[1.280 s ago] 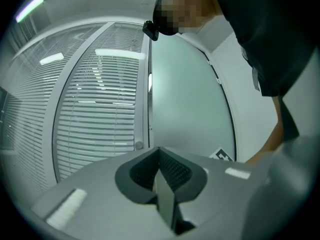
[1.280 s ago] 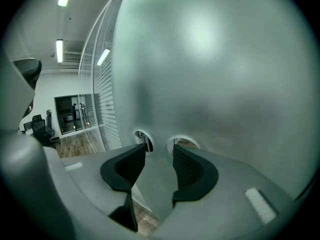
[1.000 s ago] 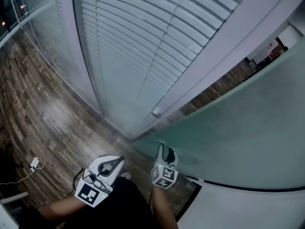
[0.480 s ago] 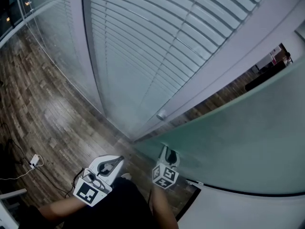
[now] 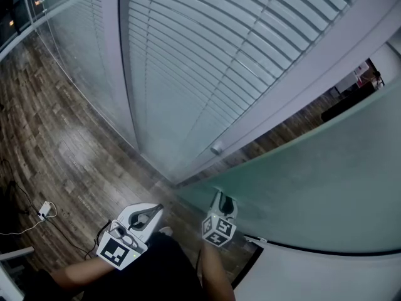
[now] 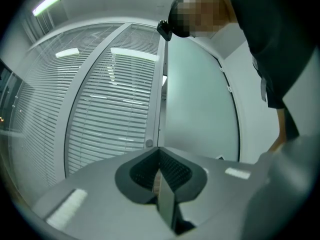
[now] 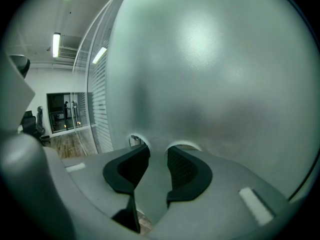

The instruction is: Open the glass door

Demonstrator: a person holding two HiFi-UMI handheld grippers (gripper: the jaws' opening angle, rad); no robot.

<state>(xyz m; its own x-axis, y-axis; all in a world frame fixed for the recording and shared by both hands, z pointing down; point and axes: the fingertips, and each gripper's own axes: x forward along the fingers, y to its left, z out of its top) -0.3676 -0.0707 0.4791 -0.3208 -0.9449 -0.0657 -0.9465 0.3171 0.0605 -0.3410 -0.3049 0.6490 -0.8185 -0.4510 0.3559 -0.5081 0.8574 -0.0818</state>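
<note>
Two grippers are in play, one working and one idle. You hold the right gripper with its jaws partway apart. They have just been closing, and no pad presses on anything: only the frosted face of the glass door shows through the gap. The door fills the field straight ahead of these jaws. Their tips are at or almost at its surface, though contact cannot be confirmed. The door's free edge lies just left of the left jaw, and wooden floor shows past it.

This placement looks deliberate. A push near the free edge, far from the hinged side by the white wall, likely needs the least effort. Narrowed jaws probably make a firmer pushing tip. In the head view a strip of floor shows between the door edge and the grey post ahead and left of the jaws. The door therefore appears to be already ajar, with more swing to come.

You keep the left gripper with its jaws fully together and empty, drawn back beside your body. The post and the slatted blinds lie well ahead of its jaws, and the door is ahead to their right. Presumably it is parked there to stay clear of the door's swing.
</note>
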